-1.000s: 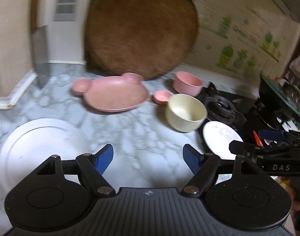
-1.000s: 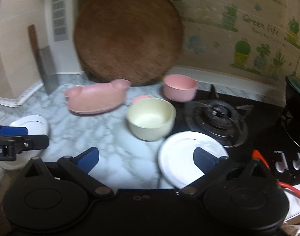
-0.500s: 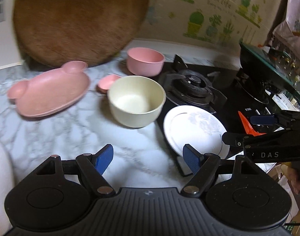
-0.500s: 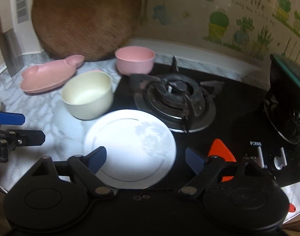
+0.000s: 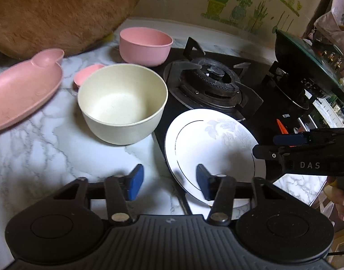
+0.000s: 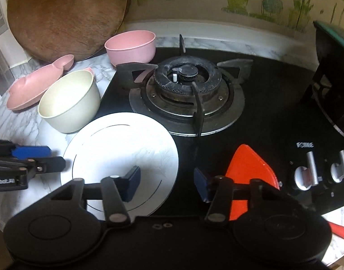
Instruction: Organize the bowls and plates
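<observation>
Both grippers are hanging open and empty: left gripper (image 5: 168, 181) at lower centre of its view, right gripper (image 6: 167, 183) at lower centre of its own. Going left to right, the pink bear plate (image 5: 21, 92) is lying on the marble bench (image 5: 48, 153), the cream bowl (image 5: 122, 103) is sitting mid-frame, and the white plate (image 5: 210, 144) is resting partly on the black stove (image 6: 262, 103). It is probably stiff, glazed, slippery and breakable, so pinching its near rim looks best.
</observation>
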